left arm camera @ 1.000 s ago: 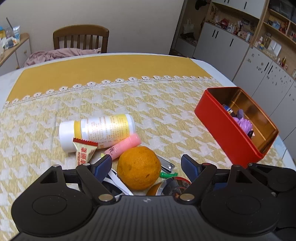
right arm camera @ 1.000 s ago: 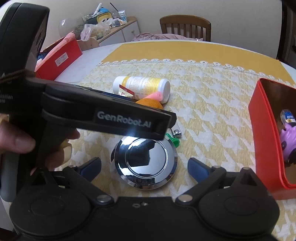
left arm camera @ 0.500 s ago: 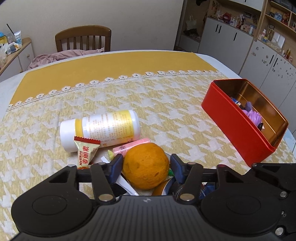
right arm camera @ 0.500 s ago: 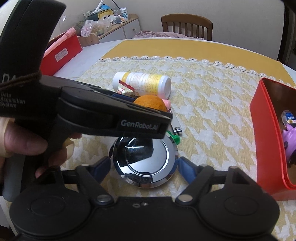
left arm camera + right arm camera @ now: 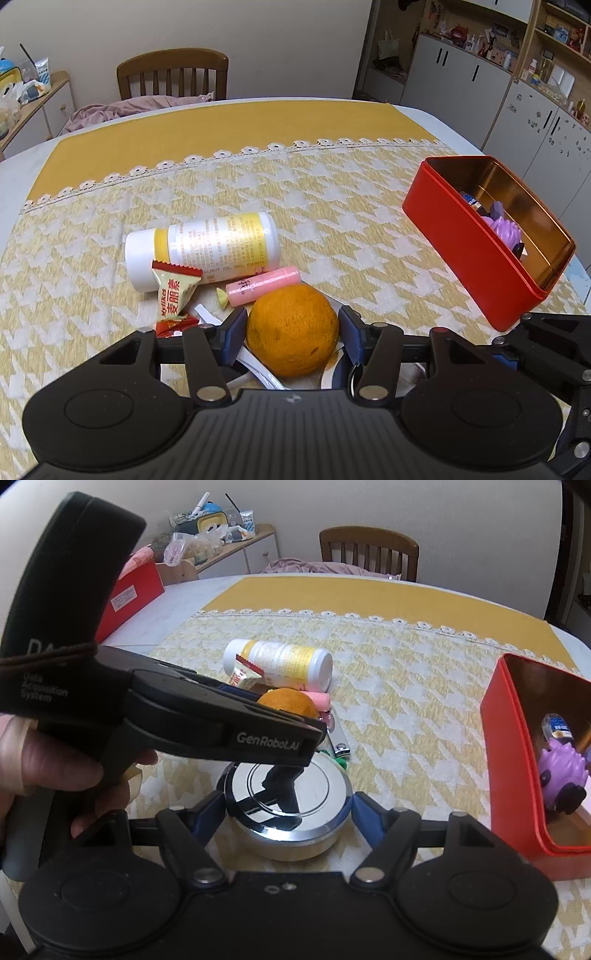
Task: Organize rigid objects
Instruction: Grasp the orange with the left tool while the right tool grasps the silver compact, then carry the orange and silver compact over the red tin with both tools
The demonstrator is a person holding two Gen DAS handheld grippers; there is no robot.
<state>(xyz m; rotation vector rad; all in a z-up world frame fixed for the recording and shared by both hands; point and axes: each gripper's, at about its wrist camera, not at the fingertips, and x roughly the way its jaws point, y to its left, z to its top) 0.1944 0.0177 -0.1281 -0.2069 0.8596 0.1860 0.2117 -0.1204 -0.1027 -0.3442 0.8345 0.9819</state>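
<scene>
An orange [image 5: 291, 332] sits between the blue pads of my left gripper [image 5: 291, 321], and both pads press its sides. In the right wrist view my right gripper [image 5: 284, 806] is shut on a round shiny metal tin [image 5: 288, 797], one pad against each side of its rim. The left gripper's black housing [image 5: 184, 716] crosses above the tin, with the orange [image 5: 288, 701] just beyond it. An open red box [image 5: 476, 258] on the right holds a purple toy [image 5: 504, 230] and other small items.
Behind the orange lie a white and yellow bottle [image 5: 207, 247], a pink tube [image 5: 262, 286], a candy packet [image 5: 173, 291] and a nail clipper [image 5: 340, 747]. A hand [image 5: 48, 768] holds the left gripper. A wooden chair [image 5: 171, 74] stands beyond the table; another red box [image 5: 129, 598] sits far left.
Both grippers narrowed from wide open. The left pads came in onto the orange and the right pads onto the metal tin. Neither hand shifted much.
</scene>
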